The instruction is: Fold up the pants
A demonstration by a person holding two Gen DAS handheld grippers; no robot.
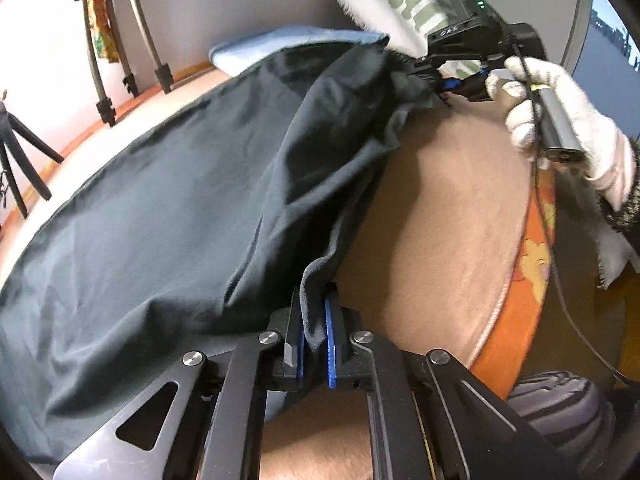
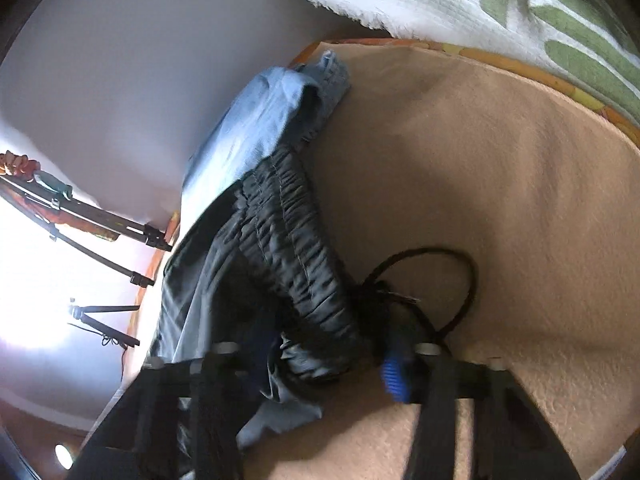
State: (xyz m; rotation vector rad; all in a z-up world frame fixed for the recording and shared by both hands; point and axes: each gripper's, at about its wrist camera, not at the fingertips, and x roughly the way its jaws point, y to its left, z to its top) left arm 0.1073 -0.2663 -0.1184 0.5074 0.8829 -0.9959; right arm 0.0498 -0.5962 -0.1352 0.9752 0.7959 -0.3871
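My left gripper [image 1: 316, 344] is pinched narrow on a hem edge of the dark pants [image 1: 180, 208], the cloth caught between its blue pads and rising straight out of the jaws. My right gripper [image 2: 332, 364] has the bunched elastic waistband [image 2: 296, 256] crammed between its fingers; the view there is smeared, but I judge it clamped on that band. From the left wrist view I can see the same tool across from me, gripping the far corner of the garment, with the white-gloved hand [image 1: 568, 128] behind it.

The pants hang and drape between the two grippers, the bulk spread away to the left of my left tool over the tan bed cover [image 1: 448, 220]. The drawstring [image 2: 440, 276] loops loose on the cover just beside the right jaws.

I take this as carrying one side over to make a fold. To do it well I would keep both pinches firm, hold the edge between them taut and level so no slack wrinkles in, and lay it onto the spread part with edges matched. The drawstring could get tucked crooked. Beyond the waistband lies a folded light-blue garment [image 2: 256, 120]; a green-patterned blanket [image 2: 520, 12] lies further out, and tripods [image 1: 120, 60] stand against the wall.
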